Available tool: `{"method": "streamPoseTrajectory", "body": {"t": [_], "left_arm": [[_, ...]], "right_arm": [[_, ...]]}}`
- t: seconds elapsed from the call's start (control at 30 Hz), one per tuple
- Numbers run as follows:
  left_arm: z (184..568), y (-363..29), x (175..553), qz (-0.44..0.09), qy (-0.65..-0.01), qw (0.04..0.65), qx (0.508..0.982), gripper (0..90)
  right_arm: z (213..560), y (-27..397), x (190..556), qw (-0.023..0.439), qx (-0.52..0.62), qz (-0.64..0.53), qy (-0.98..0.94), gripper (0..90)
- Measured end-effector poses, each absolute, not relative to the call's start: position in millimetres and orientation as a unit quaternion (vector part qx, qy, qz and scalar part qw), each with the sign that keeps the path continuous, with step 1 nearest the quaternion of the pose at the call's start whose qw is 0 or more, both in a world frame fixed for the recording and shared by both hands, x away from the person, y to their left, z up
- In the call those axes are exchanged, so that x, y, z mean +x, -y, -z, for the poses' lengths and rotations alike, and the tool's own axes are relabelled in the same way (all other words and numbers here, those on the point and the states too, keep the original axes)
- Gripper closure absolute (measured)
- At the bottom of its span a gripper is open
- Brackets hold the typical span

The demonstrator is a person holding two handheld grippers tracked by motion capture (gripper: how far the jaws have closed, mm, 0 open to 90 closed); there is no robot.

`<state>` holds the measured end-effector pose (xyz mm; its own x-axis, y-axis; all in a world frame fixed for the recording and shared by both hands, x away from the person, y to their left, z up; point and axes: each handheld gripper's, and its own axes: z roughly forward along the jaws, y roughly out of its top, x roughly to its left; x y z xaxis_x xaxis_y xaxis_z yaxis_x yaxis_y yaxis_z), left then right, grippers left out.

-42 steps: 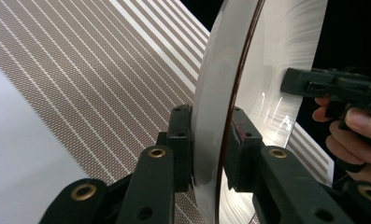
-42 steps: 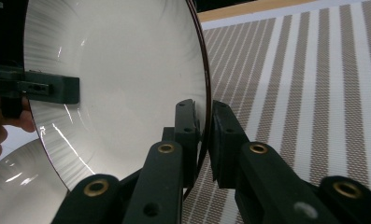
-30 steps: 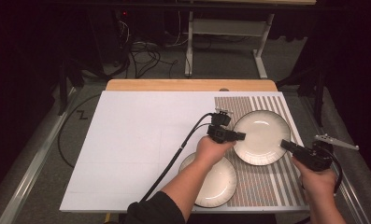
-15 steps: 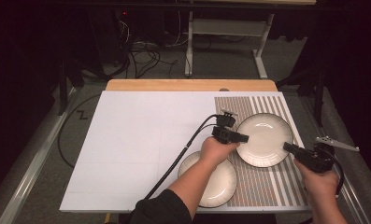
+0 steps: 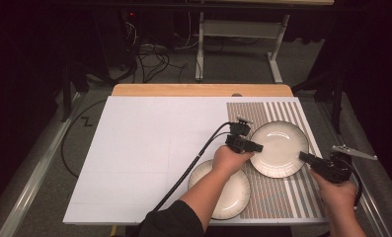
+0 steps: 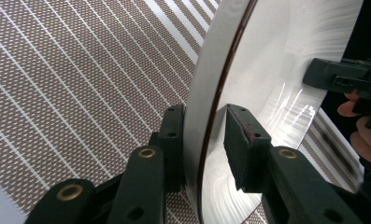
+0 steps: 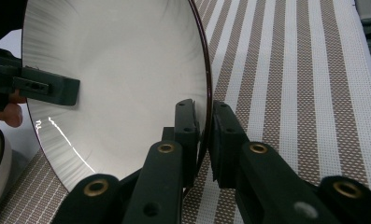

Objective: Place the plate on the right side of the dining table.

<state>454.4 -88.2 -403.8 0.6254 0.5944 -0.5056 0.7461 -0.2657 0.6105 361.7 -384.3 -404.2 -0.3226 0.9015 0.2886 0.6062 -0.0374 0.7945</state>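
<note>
1. The right tongs pinched the plate rim, clamped tight.
2. The left tongs straddled the plate's opposite rim; their jaws had just been opening, one pad off it.
3. Both hands reached in from either side of the plate.
4. The plate sat over a striped mat on the counter, beside a second plate.

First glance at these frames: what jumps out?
A white plate on the striped mat at the table's right, with a claw on each side of its rim. The right claw is clamped on the dark-edged rim. The left claw straddles the opposite rim, its jaws have just been opening, and a gap shows at one pad. A second plate sits nearer, under the left forearm.
</note>
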Motion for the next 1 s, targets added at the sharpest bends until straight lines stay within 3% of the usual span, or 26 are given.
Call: {"method": "streamPoseTrajectory", "body": {"t": [0.43,0.67,1.0], "left_arm": [[387.7,76.0,451.1,0.030,-0.405,0.459,0.790,45.2],[379.7,46.2,436.1,0.012,-0.385,0.486,0.784,44.5],[372.0,-13.6,406.4,-0.039,-0.378,0.511,0.771,36.1]], "right_arm": [[404.2,380.7,363.0,0.173,0.558,-0.451,-0.675,84.6],[405.9,378.8,364.6,0.176,0.567,-0.442,-0.673,83.4],[407.0,375.0,365.6,0.182,0.575,-0.431,-0.671,82.2]]}}
